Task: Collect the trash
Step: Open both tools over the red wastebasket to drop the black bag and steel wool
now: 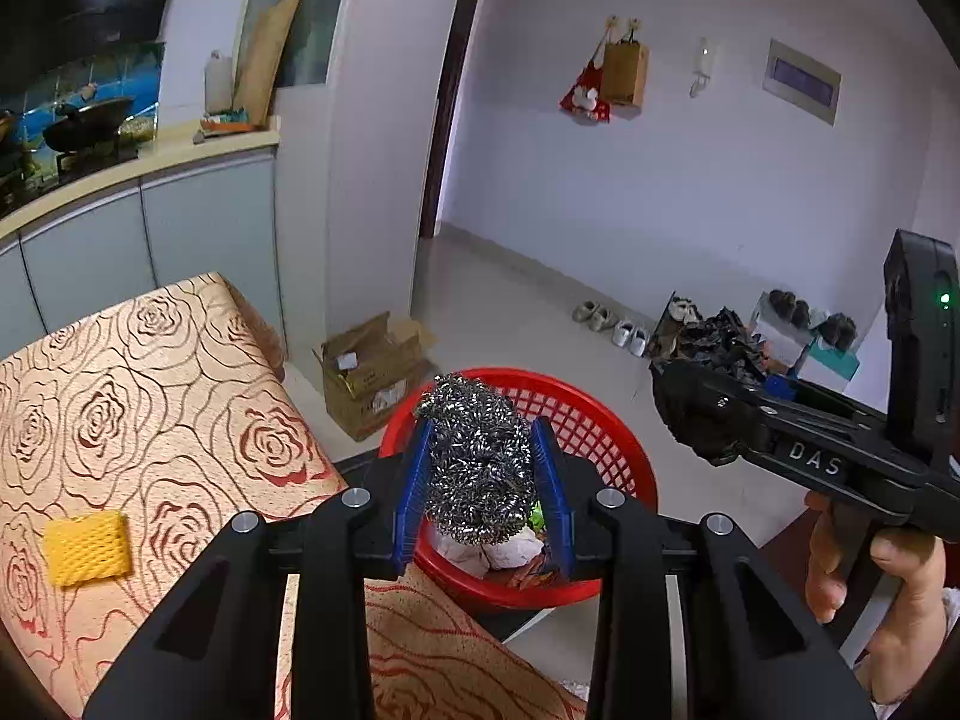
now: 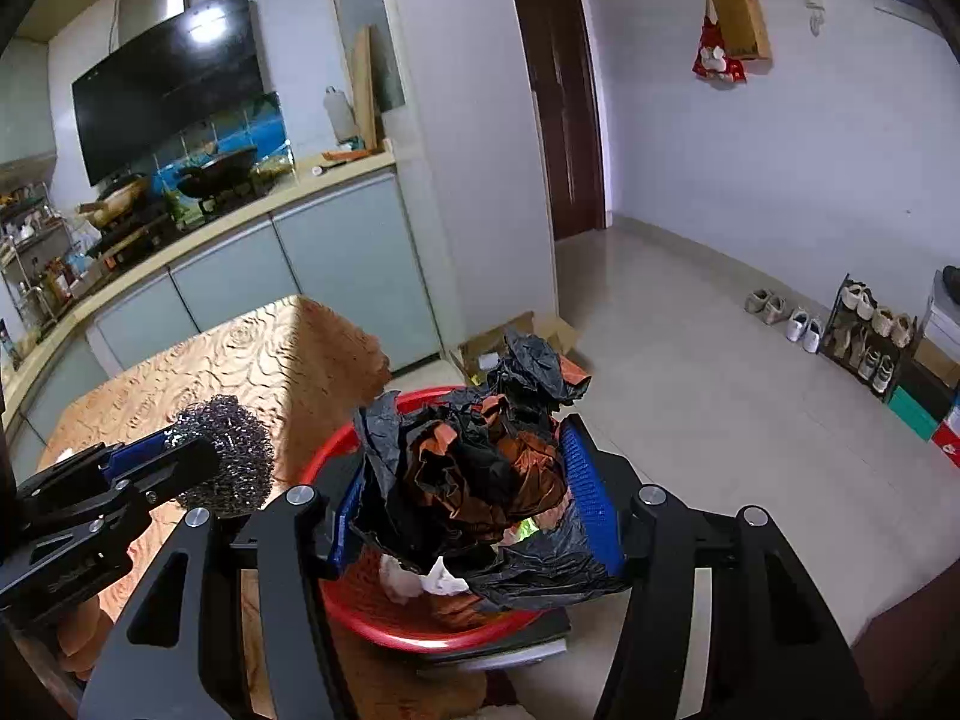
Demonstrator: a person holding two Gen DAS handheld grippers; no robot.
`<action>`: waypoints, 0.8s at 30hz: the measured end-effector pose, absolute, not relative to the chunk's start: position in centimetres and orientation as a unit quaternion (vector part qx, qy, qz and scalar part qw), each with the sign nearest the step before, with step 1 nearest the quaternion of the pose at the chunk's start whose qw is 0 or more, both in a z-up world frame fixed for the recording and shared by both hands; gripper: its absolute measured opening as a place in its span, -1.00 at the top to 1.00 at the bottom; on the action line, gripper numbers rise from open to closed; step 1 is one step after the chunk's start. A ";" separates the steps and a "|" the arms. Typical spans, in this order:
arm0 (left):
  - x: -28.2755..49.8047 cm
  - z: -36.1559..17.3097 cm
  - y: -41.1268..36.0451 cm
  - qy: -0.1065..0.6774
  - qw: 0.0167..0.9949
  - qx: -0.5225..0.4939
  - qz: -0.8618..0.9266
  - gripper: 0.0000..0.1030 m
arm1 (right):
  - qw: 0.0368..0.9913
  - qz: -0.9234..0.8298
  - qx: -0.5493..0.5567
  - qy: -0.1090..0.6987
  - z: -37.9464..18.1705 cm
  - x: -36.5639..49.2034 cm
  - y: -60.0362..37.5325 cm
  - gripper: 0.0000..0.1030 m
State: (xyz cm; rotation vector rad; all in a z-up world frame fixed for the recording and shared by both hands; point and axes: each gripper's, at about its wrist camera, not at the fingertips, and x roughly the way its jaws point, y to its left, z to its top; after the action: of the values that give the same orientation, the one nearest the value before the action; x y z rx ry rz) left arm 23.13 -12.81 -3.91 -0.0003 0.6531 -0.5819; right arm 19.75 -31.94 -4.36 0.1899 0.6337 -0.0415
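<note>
Beside the rose-patterned tabletop (image 1: 150, 396) stands a red basket (image 1: 606, 420) with trash inside. Above it, the left gripper (image 1: 480, 468) jaws pinch a steel scourer (image 1: 477, 456); the right gripper (image 2: 468, 498) jaws pinch a crumpled black bag (image 2: 474, 468).

Red basket (image 1: 591, 420): near rim and most contents hidden behind steel wool ball (image 1: 477, 468) and left hand-held gripper (image 1: 480, 474). In the right view, crumpled black bag (image 2: 474, 474) covers the basket interior. Worktop (image 1: 150, 396) cut off at frame's left and bottom edges. Person's hand (image 1: 870, 588) cropped at the right edge. Shoe rack (image 2: 864, 330) items too small to identify.
</note>
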 end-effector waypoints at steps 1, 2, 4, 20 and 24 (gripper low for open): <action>23.3 -4.2 -13.0 0.319 0.904 0.001 -0.283 0.39 | 0.945 -0.021 0.094 0.314 -4.6 19.9 -32.1 -0.08; 23.4 -4.4 -13.2 0.322 0.903 0.002 -0.284 0.39 | 0.943 -0.023 0.094 0.317 -4.9 20.1 -32.2 -0.08; 23.9 -5.0 -13.7 0.329 0.901 0.008 -0.284 0.39 | 0.941 -0.023 0.093 0.324 -5.4 20.4 -32.3 -0.08; 25.9 -6.6 -15.4 0.354 0.893 0.019 -0.279 0.34 | 0.925 -0.007 0.074 0.372 -9.2 22.8 -31.8 -0.10; 26.1 -6.8 -15.6 0.357 0.891 0.017 -0.281 0.31 | 0.923 0.001 0.066 0.380 -9.7 23.1 -31.5 -0.13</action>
State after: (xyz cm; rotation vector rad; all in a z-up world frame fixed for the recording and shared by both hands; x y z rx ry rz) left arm 26.11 -15.60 -6.82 0.0353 0.7412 -0.5825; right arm 23.06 -31.50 -9.66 0.1360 0.7804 0.0015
